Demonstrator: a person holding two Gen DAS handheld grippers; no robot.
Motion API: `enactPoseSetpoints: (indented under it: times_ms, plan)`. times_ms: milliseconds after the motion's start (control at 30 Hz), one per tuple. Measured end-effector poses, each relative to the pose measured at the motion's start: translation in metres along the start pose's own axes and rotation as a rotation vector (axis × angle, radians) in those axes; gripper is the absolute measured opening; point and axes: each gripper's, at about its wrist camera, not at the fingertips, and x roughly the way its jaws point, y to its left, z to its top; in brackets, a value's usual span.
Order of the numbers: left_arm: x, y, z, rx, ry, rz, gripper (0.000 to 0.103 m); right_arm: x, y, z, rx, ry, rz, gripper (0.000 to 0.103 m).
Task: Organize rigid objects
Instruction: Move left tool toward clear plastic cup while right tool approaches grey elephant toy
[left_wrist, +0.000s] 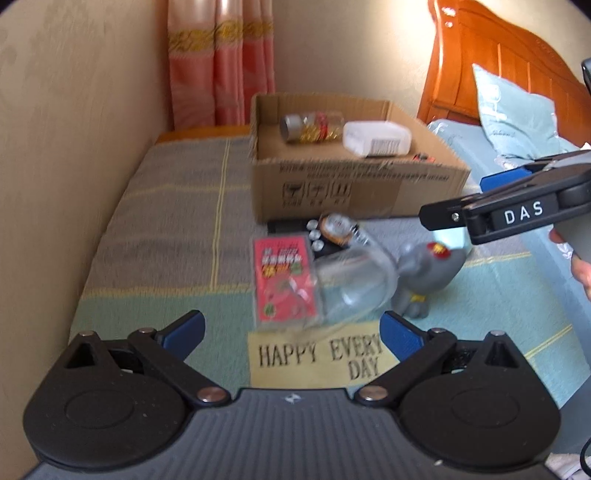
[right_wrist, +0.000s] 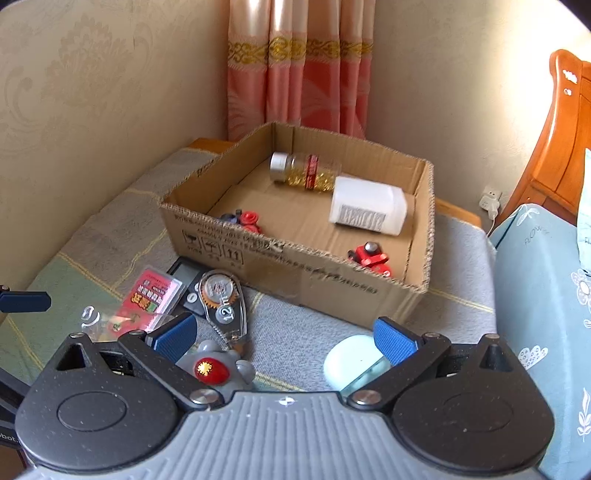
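Cardboard box (right_wrist: 295, 258) open-topped, floor middle bare, clutter crowding bedspread (right_wrist: 295, 332) before it

Soft daylight filled the room; glare flared on the wooden headboard (left_wrist: 491, 70), motion blur smeared everything, and fisheye edges bowed darkly.

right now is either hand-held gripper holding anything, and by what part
Nothing is held: the left hand-held gripper and right hand-held gripper are both open and empty.

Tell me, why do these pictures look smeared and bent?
Left wrist view: motion blur smears the red card pack and the cardboard box print. Right wrist view: sharper, with sun glare on the wall; the wide lens bows both views' edges.
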Motion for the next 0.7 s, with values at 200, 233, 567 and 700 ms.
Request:
enactPoseSetpoints:
  times_ms: [200, 233, 567, 700]
  plan:
    - [0.004, 0.003, -0.002, -0.023, 0.010, -0.023, 0.101, 0.008, 0.002, -0.010, 0.002, 0.028, 0.003, 0.103]
    - [0.005, 0.002, -0.001, -0.019, 0.010, -0.024, 0.101, 0.006, -0.001, -0.013, 0.012, 0.026, 0.008, 0.103]
    - [0.017, -0.012, -0.001, 0.010, 0.047, -0.045, 0.101, -0.025, -0.029, -0.051, 0.092, 0.028, 0.034, 0.103]
    - [0.020, -0.018, -0.006, 0.041, 0.069, -0.042, 0.101, -0.031, -0.039, -0.071, 0.081, 0.056, -0.002, 0.103]
